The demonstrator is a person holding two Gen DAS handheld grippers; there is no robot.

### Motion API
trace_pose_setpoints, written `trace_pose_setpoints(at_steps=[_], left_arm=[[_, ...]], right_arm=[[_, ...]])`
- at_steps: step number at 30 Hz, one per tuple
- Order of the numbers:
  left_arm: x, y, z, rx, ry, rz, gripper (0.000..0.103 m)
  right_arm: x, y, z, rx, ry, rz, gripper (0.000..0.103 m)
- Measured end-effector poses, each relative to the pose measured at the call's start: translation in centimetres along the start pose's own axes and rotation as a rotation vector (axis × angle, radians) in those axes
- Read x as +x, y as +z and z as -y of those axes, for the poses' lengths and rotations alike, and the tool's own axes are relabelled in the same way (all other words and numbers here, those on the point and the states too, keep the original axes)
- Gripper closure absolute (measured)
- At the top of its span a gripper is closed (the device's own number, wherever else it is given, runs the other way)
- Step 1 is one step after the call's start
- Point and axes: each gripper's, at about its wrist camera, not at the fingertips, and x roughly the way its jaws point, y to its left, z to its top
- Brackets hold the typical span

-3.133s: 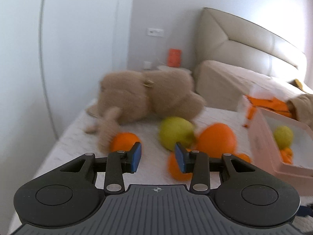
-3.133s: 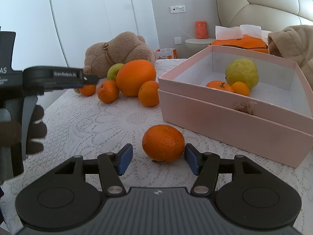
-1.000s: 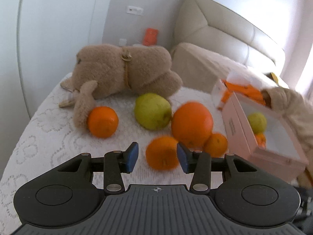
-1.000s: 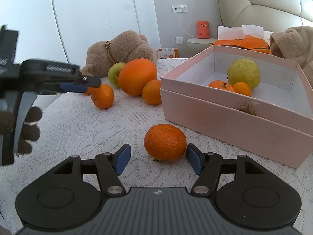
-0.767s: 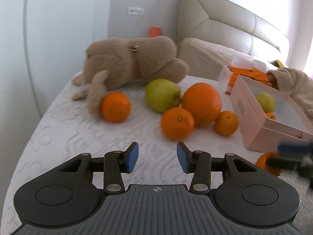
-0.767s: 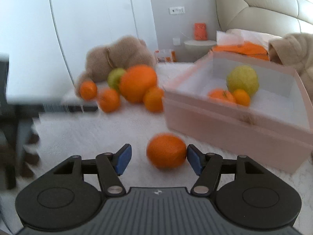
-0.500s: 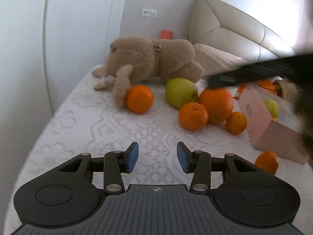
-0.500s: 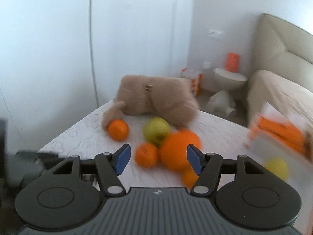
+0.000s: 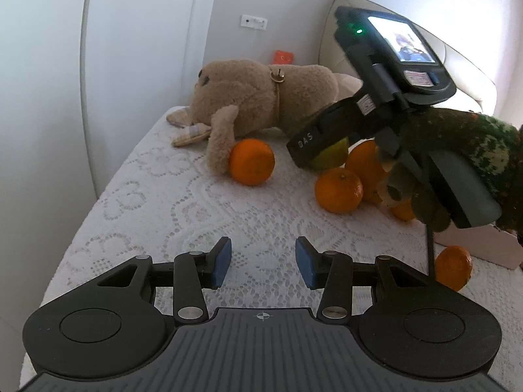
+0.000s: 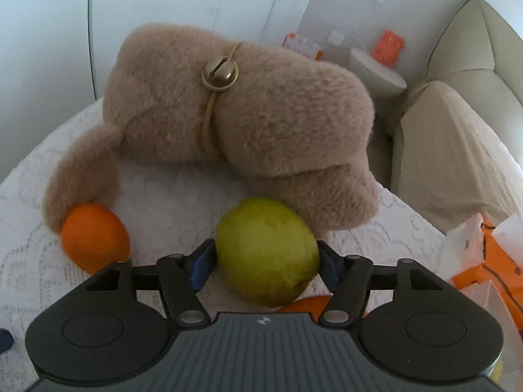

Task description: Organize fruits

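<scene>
My right gripper (image 10: 266, 263) has its jaws around a green pear (image 10: 268, 250) on the white lace bedspread, with both blue pads at its sides; it looks closed on it. An orange (image 10: 94, 240) lies to its left. In the left wrist view my left gripper (image 9: 263, 263) is open and empty above the bedspread. Ahead of it lie an orange (image 9: 251, 161) by the toy's paw, an orange (image 9: 338, 189), a bigger orange (image 9: 364, 160) and one orange (image 9: 452, 266) by the pink box (image 9: 474, 245). The right gripper's body hides most of the pear (image 9: 330, 155) there.
A brown plush toy (image 9: 261, 98) lies across the back of the bed (image 9: 147, 202), touching the pear and the left orange. A beige headboard (image 10: 474, 42) and a pillow (image 10: 447, 143) are at the right. An orange-and-white paper bag (image 10: 483, 251) stands at the right edge.
My right gripper has left the orange by the pink box, swung over to the fruit pile and come around the green pear. My left gripper has pulled back from the pile.
</scene>
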Motion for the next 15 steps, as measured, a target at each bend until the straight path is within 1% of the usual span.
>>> trace_pose_setpoints(at_steps=[2,4,7,9,11,13,15], left_arm=[[0.1,0.0,0.0,0.001,-0.003,0.000,0.055],[0.1,0.0,0.2,0.010,-0.007,0.004,0.055],[0.0,-0.1,0.5,0.020,-0.014,0.003,0.055],[0.0,-0.1,0.6,0.025,-0.012,0.001,0.055],[0.1,-0.2,0.7,0.021,-0.012,-0.001,0.055],[0.1,-0.1,0.4,0.004,-0.010,0.001,0.055],[0.0,-0.1,-0.1,-0.036,-0.005,0.005,0.055]], right_arm=[[-0.6,-0.4,0.2,0.001,0.025,0.017,0.042],[-1.7,-0.8,0.8,0.038,0.074,0.042,0.042],[-5.4,-2.2,2.1,0.128,0.198,0.123,0.042],[-8.9,-4.0,2.5,0.128,0.264,0.183,0.042],[-11.8,-6.1,2.7,0.113,0.284,0.216,0.042],[-13.7,-8.4,2.7,0.117,0.283,0.219,0.042],[-14.6,-11.0,2.9,0.124,0.287,0.209,0.042]])
